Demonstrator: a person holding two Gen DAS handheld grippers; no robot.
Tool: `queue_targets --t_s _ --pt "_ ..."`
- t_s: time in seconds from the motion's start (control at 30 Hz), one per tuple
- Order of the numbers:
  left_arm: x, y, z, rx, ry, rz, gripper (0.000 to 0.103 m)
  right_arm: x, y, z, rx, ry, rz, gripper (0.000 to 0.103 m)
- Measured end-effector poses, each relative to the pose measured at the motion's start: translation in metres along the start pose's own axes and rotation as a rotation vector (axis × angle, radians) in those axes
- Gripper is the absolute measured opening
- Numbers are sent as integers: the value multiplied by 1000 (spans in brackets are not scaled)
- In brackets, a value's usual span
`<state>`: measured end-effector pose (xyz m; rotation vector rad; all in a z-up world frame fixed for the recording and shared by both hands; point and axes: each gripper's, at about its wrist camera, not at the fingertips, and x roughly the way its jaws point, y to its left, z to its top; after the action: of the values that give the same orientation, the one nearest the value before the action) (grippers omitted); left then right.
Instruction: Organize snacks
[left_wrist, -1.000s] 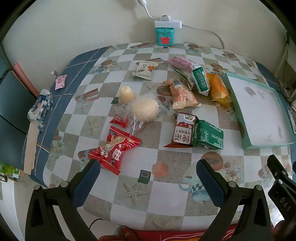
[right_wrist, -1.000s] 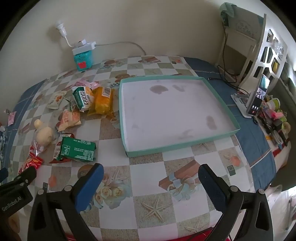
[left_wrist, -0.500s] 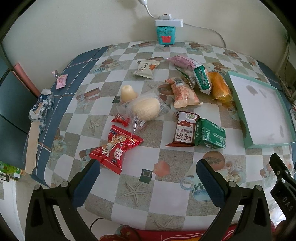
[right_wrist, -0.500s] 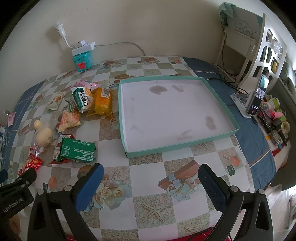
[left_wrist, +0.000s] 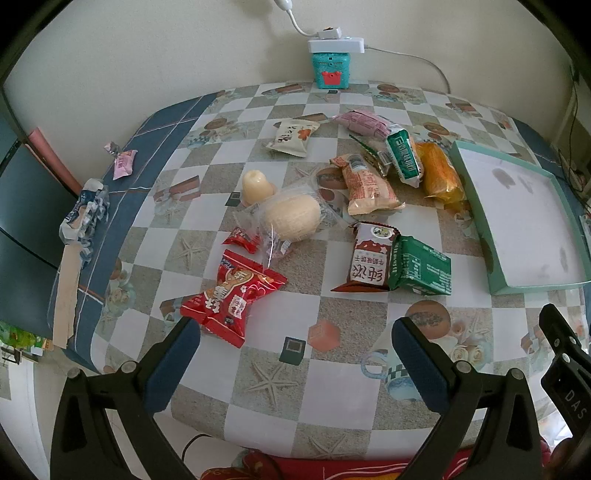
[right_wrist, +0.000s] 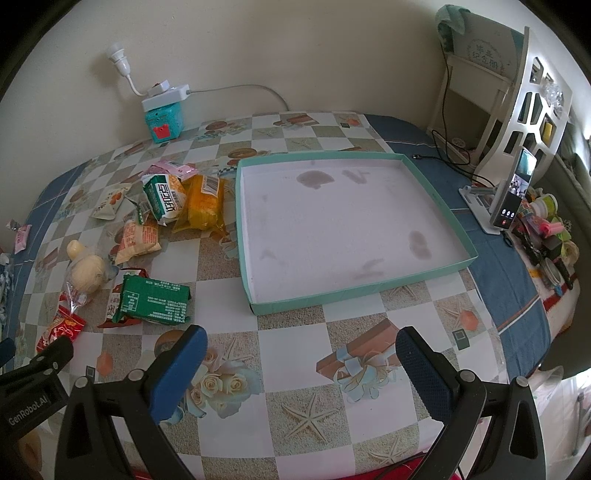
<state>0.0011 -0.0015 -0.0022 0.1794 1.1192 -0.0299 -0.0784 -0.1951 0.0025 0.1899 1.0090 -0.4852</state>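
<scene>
I have both sets of jaws spread wide and empty over the near edge of the worktop, a table under a checked cloth printed with starfish and gift boxes. Ahead of my right gripper sits the shallow teal cardboard tray with a pale, stained floor, and nothing lies in it, so I judge the sorting has not begun. Every snack is still loose on the cloth, off to the left of the right jaws and ahead of my left gripper. Closest to the left finger of that gripper is the red crinkled candy bag; farther ahead are the brown-and-white milk-snack packet touching the dark green foil packet, the clear bag holding a pale round bun, the orange wrapped cake just beside the tray, the green-and-white biscuit bag, a peach-coloured packet, a pink one and a cream sachet. What is left, as I read it, is the whole job: lifting each packet across into the tray.
</scene>
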Motion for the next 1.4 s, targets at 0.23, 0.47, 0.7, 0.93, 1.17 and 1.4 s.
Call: queue_targets --t_s 0.23,0.47,0.7,0.93,1.17,1.4 --pt "0 0 0 1 1 1 103 0 0 0 1 0 0 103" --pt "0 -1 0 1 1 2 103 0 0 0 1 1 0 103" --pt "0 0 -1 2 2 4 103 1 1 1 -4 4 -2 103" --pt "0 1 -2 7 4 9 103 2 2 0 -2 4 -1 103" --pt "0 0 -2 9 7 11 103 2 3 0 -3 6 0 103" --pt "2 0 -1 -6 19 -22 103 3 5 1 -5 5 4 103"
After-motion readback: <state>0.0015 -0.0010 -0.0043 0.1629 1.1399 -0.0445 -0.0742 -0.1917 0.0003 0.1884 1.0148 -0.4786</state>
